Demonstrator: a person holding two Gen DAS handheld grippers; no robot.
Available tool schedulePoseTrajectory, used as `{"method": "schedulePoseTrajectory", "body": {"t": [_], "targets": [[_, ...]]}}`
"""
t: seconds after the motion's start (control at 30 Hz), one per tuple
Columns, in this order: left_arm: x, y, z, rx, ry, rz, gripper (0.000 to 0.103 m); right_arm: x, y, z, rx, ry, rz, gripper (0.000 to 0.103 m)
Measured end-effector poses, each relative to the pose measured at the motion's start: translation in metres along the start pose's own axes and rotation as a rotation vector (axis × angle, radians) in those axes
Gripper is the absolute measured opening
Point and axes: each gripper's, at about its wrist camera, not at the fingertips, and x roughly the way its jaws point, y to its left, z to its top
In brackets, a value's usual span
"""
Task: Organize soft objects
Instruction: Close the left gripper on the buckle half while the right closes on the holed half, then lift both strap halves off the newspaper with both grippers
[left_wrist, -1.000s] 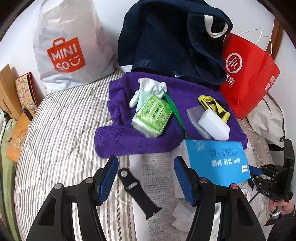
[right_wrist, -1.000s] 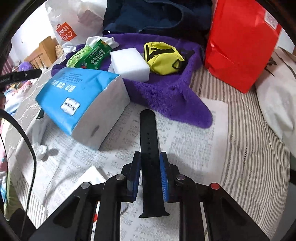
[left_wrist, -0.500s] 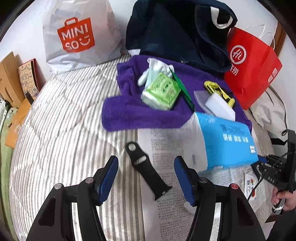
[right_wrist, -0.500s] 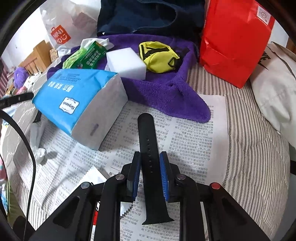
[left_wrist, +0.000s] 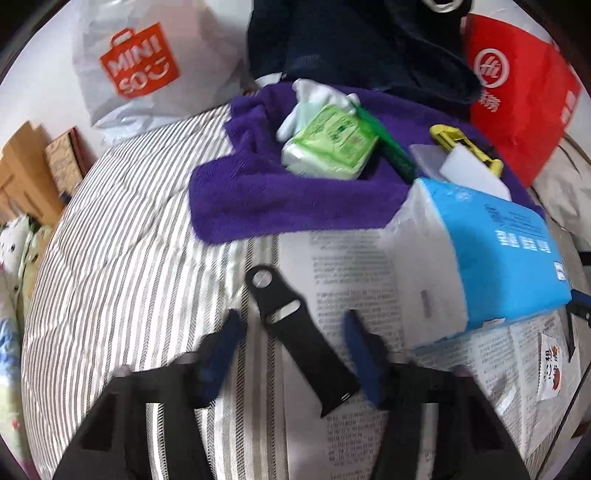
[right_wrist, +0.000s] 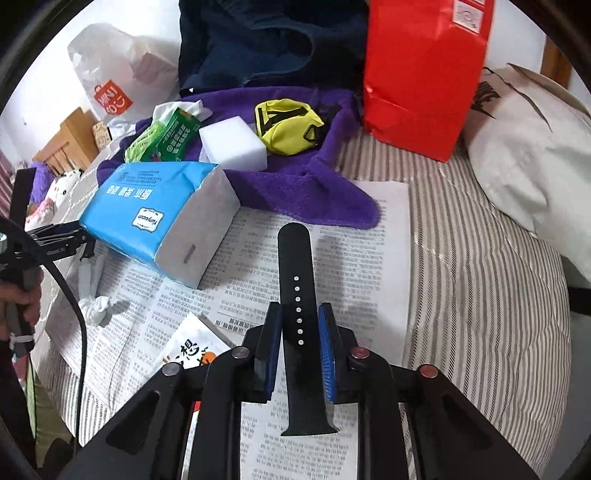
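Striped bed (left_wrist: 122, 266) carries newspaper (left_wrist: 354, 266), purple towel (left_wrist: 280, 199), and bags.

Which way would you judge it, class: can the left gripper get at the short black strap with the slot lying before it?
Probably yes: the short strap lies uncovered between the closing jaws of the left gripper, with nothing in the way.

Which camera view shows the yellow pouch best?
The right wrist view. There the yellow pouch lies whole and sharp on the purple towel, beside the white sponge block, with its black markings clear. In the left wrist view only a blurred yellow strip shows behind the sponge block.
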Motion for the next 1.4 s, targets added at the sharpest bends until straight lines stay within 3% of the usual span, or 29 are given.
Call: {"method": "schedulePoseTrajectory", "body": {"t": [0.03, 0.23, 0.27, 0.3, 0.37, 0.47, 0.53, 0.6, 0.7, 0.83, 0.93, 1.07, 1.13, 1.17, 1.2, 1.4], "targets": [[-0.001, 0.002, 0.000, -0.010, -0.008, -0.015, 0.027, -0.001, -0.001, -0.001, 0.007, 0.000, 0.007, 0.004], [-0.006, 0.011, -0.005, -0.046, 0.000, -0.054, 0.025, 0.000, 0.000, -0.005, 0.008, 0.006, 0.033, 0.004], [-0.007, 0.010, -0.006, -0.050, 0.010, -0.047, 0.032, 0.001, 0.000, -0.005, 0.007, 0.009, 0.033, 0.006], [-0.009, 0.010, -0.008, -0.050, 0.018, -0.036, 0.044, 0.002, 0.000, -0.006, 0.007, 0.008, 0.042, 0.007], [-0.010, 0.008, -0.012, -0.040, 0.033, 0.005, 0.057, 0.003, 0.000, -0.006, 0.007, 0.009, 0.051, 0.009], [-0.009, -0.001, -0.016, -0.009, 0.032, 0.012, 0.058, 0.010, 0.001, -0.005, 0.003, 0.028, 0.047, 0.019], [-0.009, -0.008, -0.016, 0.014, 0.016, 0.013, 0.055, 0.015, 0.004, -0.006, -0.004, 0.045, 0.034, 0.028], [-0.008, -0.013, -0.013, 0.035, -0.010, -0.003, 0.033, 0.019, 0.009, -0.008, -0.014, 0.052, 0.037, 0.030], [-0.006, -0.007, -0.009, 0.029, -0.021, -0.021, 0.025, 0.022, 0.014, -0.010, -0.041, 0.035, -0.004, 0.029], [-0.005, 0.006, -0.006, -0.015, -0.031, -0.064, 0.024, 0.023, 0.011, -0.008, -0.021, 0.036, -0.007, 0.027], [-0.008, 0.001, -0.010, 0.009, -0.022, -0.032, 0.024, 0.024, 0.015, -0.008, -0.047, 0.041, -0.032, 0.028], [-0.010, -0.001, -0.014, -0.007, 0.011, 0.041, 0.034, 0.024, 0.017, -0.009, -0.042, 0.042, -0.030, 0.031], [-0.010, 0.000, -0.015, -0.008, 0.000, 0.044, 0.034, 0.024, 0.017, -0.008, -0.038, 0.039, -0.034, 0.031], [-0.010, 0.002, -0.015, -0.012, -0.009, 0.034, 0.031, 0.024, 0.017, -0.008, -0.040, 0.037, -0.036, 0.031], [-0.010, 0.003, -0.015, -0.018, -0.018, 0.025, 0.021, 0.025, 0.017, -0.008, -0.041, 0.035, -0.038, 0.031], [-0.012, 0.011, -0.015, -0.047, -0.024, 0.001, 0.021, 0.024, 0.017, -0.009, -0.045, 0.040, -0.040, 0.031]]}}
